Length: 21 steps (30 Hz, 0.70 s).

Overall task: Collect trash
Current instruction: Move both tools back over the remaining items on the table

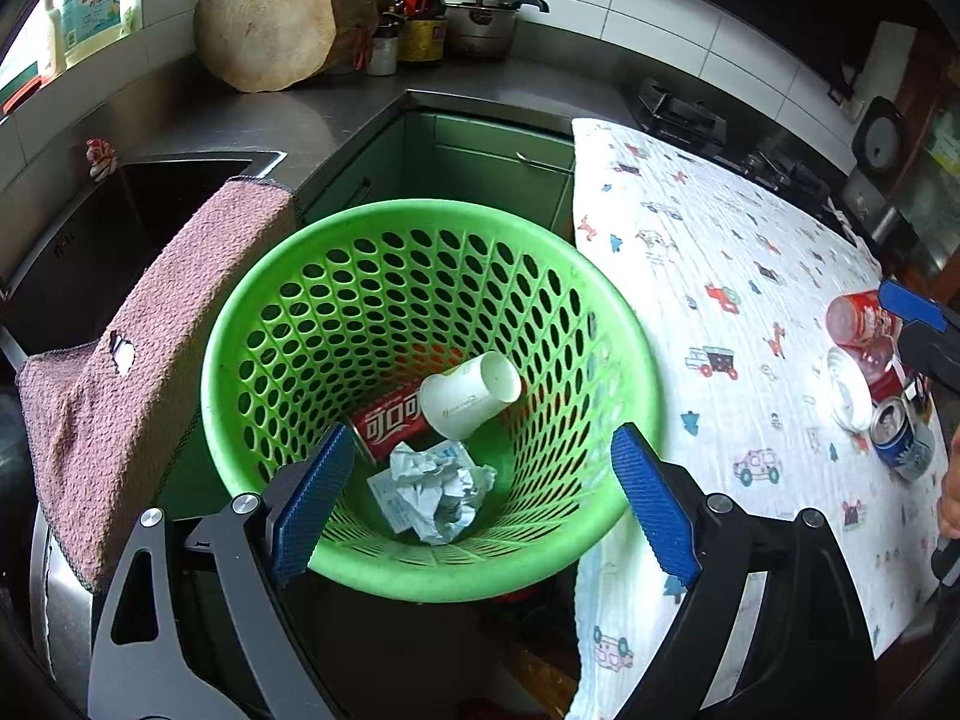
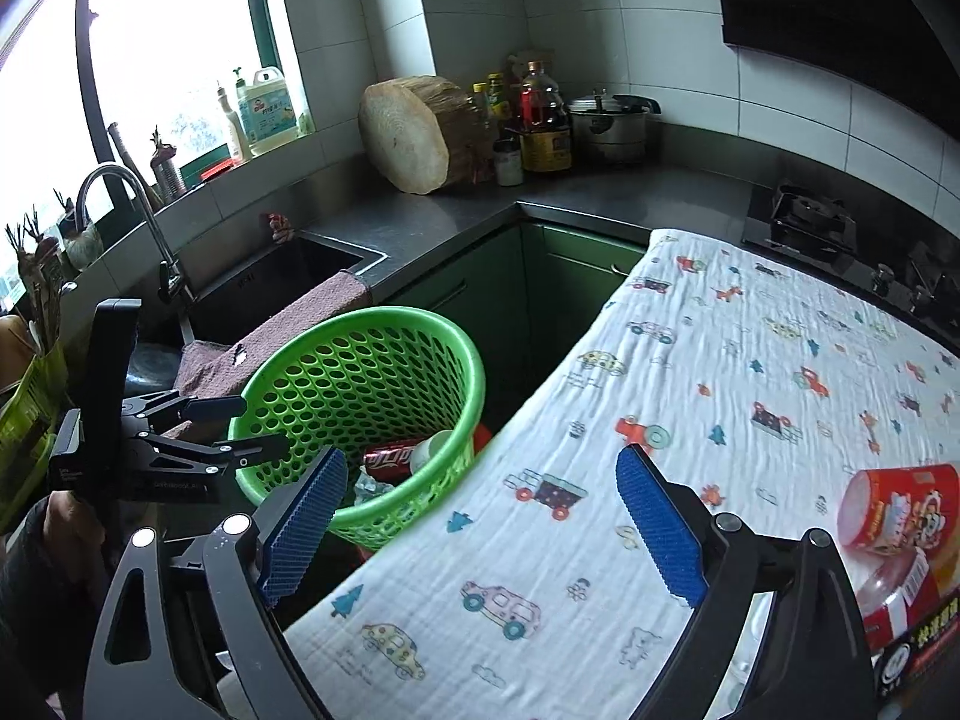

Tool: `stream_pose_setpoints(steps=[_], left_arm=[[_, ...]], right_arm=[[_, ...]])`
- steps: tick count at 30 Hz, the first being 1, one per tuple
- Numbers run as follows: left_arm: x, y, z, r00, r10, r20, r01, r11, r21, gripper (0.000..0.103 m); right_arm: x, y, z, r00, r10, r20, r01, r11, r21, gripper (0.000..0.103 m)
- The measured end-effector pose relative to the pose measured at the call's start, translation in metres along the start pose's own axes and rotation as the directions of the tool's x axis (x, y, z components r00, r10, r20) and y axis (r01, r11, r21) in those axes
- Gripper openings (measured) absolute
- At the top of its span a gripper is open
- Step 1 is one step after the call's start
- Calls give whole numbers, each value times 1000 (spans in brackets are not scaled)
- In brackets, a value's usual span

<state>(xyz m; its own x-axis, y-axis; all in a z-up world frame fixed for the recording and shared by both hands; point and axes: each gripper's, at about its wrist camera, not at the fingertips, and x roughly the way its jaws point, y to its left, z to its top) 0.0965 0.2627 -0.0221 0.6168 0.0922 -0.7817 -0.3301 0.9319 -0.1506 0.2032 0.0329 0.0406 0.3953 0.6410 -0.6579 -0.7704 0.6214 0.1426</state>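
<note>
A tiled kitchen corner is seen, with a dark steel counter running round it and a sink set in at the left. On the far counter a round wooden chopping block, bottles and a lidded steel pot are gathered. A pink towel is draped over the sink's near edge.

At the right a table is covered by a white cloth printed with small cars. Between the sink and the table a green perforated basket is placed. Inside it a white paper cup is lying on its side, resting against a red can with white lettering; a wad of crumpled white paper lies nearer, at the bottom.

On the table's right part more trash is left: a red cylindrical tub on its side, a red packet just nearer, and, in the left wrist view, a blue can close beside them.

The left hand-held gripper is held above the basket with its blue pads spread wide and nothing between them. The right hand-held gripper is held over the near edge of the table, its jaws likewise wide apart and empty; only cloth is seen between the pads.
</note>
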Motion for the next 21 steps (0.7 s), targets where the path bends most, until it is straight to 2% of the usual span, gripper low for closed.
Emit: stream_pose_setpoints(steps=[6,11,15,21], left_arm=[[-2,-46,4,999,-46,6,46,997,68,87],[-7,-100,6,994,-105,16,101,982,160,87],[-10,-149,6,985,-172,17,162,956,243,87],[-9,-224,7,965,-261,-5,245,900,360,87]], right_arm=[[-53,-53,-26,994,-107,24,105,993,46,89],[-97,-95,-53,981,-192,36,189,978,87,90],[-127,-125,-78,968,-249,29,244,962,125,90],[-162,-159,-112,951,-309,13,303,938,170,90]])
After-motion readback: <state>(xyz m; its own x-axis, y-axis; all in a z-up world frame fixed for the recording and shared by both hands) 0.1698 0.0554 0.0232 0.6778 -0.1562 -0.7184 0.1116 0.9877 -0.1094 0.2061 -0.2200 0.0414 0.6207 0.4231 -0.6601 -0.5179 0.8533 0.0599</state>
